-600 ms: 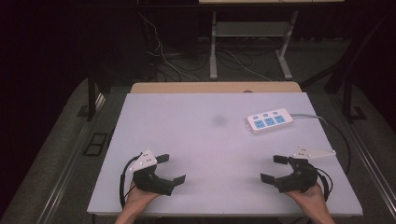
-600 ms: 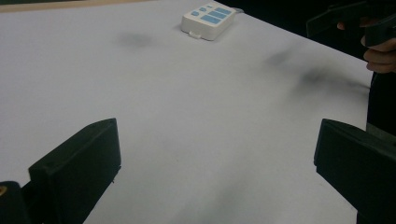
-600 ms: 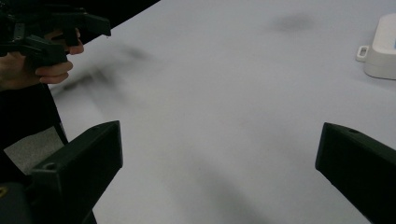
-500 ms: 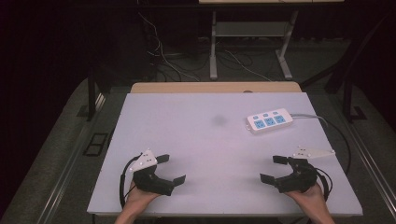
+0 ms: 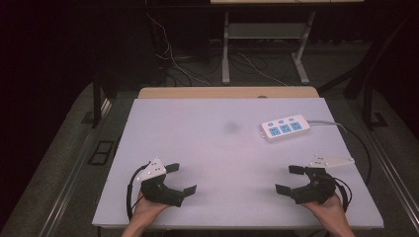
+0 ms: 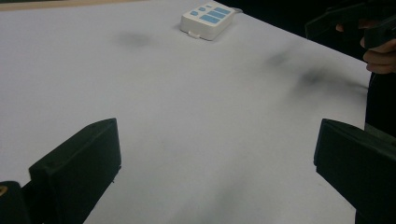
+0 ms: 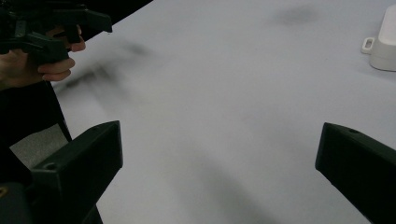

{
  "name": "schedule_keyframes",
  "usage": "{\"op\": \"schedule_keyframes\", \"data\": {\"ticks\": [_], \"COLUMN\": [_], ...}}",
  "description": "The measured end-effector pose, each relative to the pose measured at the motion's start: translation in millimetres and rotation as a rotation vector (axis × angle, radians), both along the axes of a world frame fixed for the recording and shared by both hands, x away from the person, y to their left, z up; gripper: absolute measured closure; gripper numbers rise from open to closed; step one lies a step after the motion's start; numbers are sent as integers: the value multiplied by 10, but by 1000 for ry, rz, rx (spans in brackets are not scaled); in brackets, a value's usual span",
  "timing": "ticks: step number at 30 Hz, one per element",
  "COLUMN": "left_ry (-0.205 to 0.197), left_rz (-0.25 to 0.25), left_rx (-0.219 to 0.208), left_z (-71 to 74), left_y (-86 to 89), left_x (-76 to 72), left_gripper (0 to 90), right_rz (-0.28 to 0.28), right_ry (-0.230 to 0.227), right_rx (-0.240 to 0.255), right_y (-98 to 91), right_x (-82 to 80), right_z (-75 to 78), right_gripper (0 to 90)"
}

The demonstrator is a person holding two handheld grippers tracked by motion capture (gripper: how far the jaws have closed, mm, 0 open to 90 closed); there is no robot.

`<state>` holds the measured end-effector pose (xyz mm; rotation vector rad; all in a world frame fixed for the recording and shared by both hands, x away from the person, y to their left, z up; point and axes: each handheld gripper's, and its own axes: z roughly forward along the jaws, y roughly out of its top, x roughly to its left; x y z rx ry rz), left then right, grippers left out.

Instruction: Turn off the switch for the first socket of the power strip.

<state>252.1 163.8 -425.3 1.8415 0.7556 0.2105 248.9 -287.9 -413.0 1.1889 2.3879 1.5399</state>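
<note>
**Waiting at the near edge, both grippers wide and empty**

Resting low on the near side of the table, you hold the left gripper and the right gripper well apart, each tilted inward so its jaws face the middle of the white surface. That reads as a ready stance: neither tool is committed to anything, and both have a free run forward. In the left gripper view and the right gripper view alike, the two black jaws stand far apart at the bottom corners with only bare tabletop between them, so each gripper is spread wide and grips nothing.

The thing nearest your tools is the power strip, a white block with blue sockets lying flat toward the far right of the table, its grey cable trailing off the right edge. It sits well apart from both grippers, closer to your right one, whose camera catches its end at the picture's right edge. I judge that side the natural one to reach it with.

Against the earlier frames from the high view, nothing tells a change: both hands lie in the same places, the jaws show the same spread, and the power strip has not shifted.
</note>
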Motion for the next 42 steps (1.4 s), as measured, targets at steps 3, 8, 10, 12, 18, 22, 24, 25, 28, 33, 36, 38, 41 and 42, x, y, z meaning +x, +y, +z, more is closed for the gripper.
{"op": "schedule_keyframes", "data": {"ticks": [3, 8, 10, 12, 18, 22, 24, 25, 28, 33, 36, 38, 41, 42], "left_ry": [1, 2, 2, 5, 8, 12, 13, 13, 13, 16, 14, 14, 17, 19], "left_rz": [-6, -8, -8, -8, -14, -11, -8, -7, -6, -2, -3, -3, -4, -4], "left_rx": [-2, -2, -2, -4, 2, 1, 0, -1, -2, -7, -7, -8, -9, -11], "left_z": [1, -1, -1, -4, -13, -16, -18, -18, -15, -13, -10, -10, -11, -12], "left_y": [-2, -3, -2, -4, -15, -14, -11, -9, -1, 3, 6, 9, 9, 8], "left_x": [1, 1, 1, 0, 6, 7, 9, 9, 4, 0, 0, -1, 0, 1], "left_gripper": [0, 0, 0, 0, 0, 0, 0, 0, 0, 0, 0, 0, 0, 0], "right_rz": [1, 24, 25, 25, 27, 32, 36, 37, 41, 43, 49, 52, 50, 49], "right_ry": [4, 16, 12, 9, 15, 27, 29, 31, 33, 31, 31, 25, 27, 28], "right_rx": [-1, -13, -27, -28, -42, -59, -68, -72, -82, -93, -114, -122, -130, -132], "right_y": [0, 14, 23, 22, 20, 23, 27, 27, 26, 18, 21, 21, 10, 3], "right_x": [0, 5, 5, 11, 40, 71, 90, 100, 125, 168, 199, 224, 263, 278], "right_z": [-1, 2, 16, 31, 77, 110, 130, 141, 174, 231, 280, 315, 359, 370], "right_gripper": [4, 4, 4, 4, 4, 4, 4, 4, 4, 4, 5, 4, 5, 5]}}
